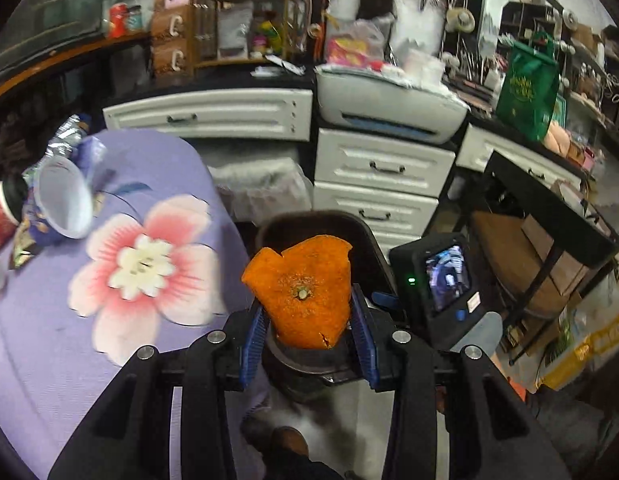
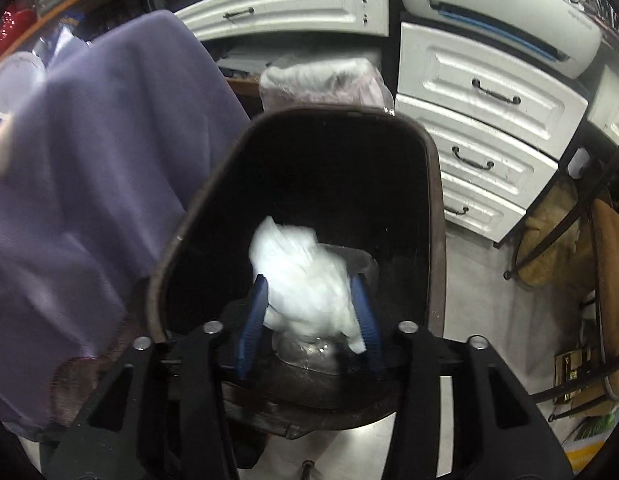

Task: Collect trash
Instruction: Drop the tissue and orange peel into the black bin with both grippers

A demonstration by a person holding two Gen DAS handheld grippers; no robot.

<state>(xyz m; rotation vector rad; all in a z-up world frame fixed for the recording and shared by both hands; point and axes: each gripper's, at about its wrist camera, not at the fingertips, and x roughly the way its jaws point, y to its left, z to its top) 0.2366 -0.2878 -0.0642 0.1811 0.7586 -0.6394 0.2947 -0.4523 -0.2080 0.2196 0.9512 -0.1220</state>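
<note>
My left gripper (image 1: 307, 316) is shut on a piece of orange peel (image 1: 301, 280), stem side up, held above the near rim of a dark bin (image 1: 365, 232) on the floor. In the right wrist view, my right gripper (image 2: 311, 304) hangs inside the mouth of the same bin (image 2: 429, 184). A crumpled white tissue (image 2: 305, 272) sits between its blue pads, blurred and loose rather than pinched. Clear plastic (image 2: 309, 350) lies below it in the bin. On the purple flowered tablecloth (image 1: 49, 340) lie a tipped paper cup (image 1: 63, 204), a red cup (image 1: 1, 216) and a crushed bottle (image 1: 67, 132).
White drawers (image 1: 381, 168) and a printer (image 1: 389, 100) stand behind the bin. A second, bag-lined bin (image 1: 261, 184) sits against them. A black metal frame (image 1: 549, 216) stands at the right. The right-hand device's lit screen (image 1: 445, 276) is close beside my left gripper.
</note>
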